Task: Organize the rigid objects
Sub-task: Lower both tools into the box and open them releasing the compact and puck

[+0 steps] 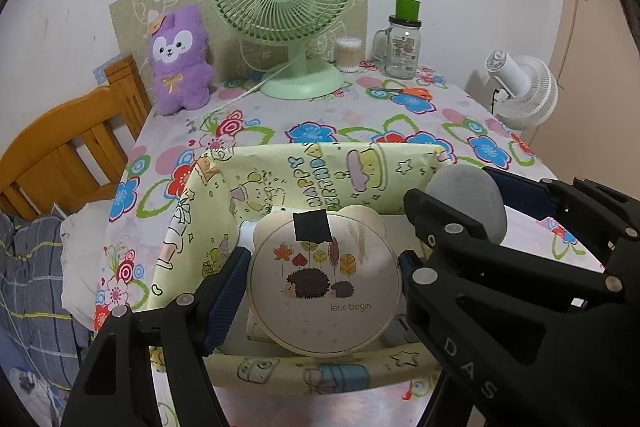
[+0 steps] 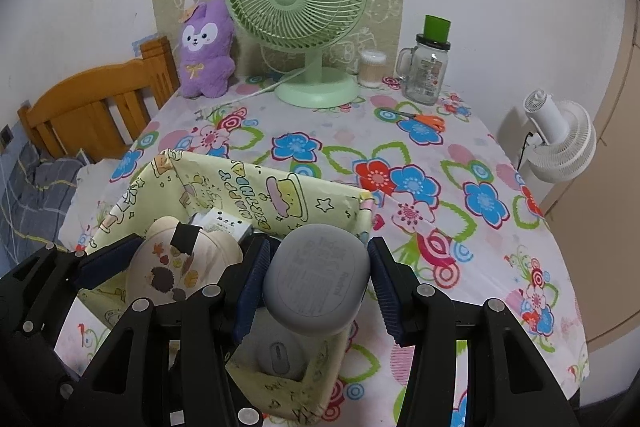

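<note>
A: Left wrist view: what's in the yellow cartoon-print paper box (image 1: 320, 167)?

B: One round cream case with a hedgehog picture (image 1: 324, 283), clamped at its sides by the left gripper (image 1: 322, 285) and held over the box.

A: Right wrist view?

B: The right gripper (image 2: 316, 283) grips one grey oval plastic case (image 2: 316, 279) above the box (image 2: 304, 195). Inside lie one grey computer mouse (image 2: 280, 357) and one white packet (image 2: 222, 223).

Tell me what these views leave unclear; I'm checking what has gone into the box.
- Box floor: both views, covered by the round case and grey case.
- White item: right view, mostly behind the round case.
- Grey case print: right view, blurred.
- Mouse: right view, partly hidden.
</note>
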The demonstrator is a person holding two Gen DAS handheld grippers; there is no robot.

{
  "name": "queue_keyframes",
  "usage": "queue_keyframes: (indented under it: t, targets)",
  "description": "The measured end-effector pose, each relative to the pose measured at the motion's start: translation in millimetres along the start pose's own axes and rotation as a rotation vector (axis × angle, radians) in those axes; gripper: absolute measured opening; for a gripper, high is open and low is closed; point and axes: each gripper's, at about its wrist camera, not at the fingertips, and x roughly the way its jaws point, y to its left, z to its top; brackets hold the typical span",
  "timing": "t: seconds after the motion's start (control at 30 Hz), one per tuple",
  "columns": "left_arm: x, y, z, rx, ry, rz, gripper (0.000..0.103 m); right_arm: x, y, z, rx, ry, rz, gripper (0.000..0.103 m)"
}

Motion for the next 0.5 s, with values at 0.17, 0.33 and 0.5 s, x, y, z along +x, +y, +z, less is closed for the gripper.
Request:
queue_keyframes:
  t: [0.17,0.33,0.5]
  targets:
    - [10.7,12.2,0.6,-0.023,0.02,0.008,0.077,9.2,7.6,2.2,-0.012,0.004,0.016,0.054]
    - [21.4,18.6,0.4,-0.03,0.042,0.009,0.077,23.1,14.3,4.3,-0.019,0.034,0.027,0.054]
    - [28.4,19.7,0.5,-0.032,0.044,0.018,0.077,34.2,13.7,3.5,-0.013,0.061,0.026,0.054]
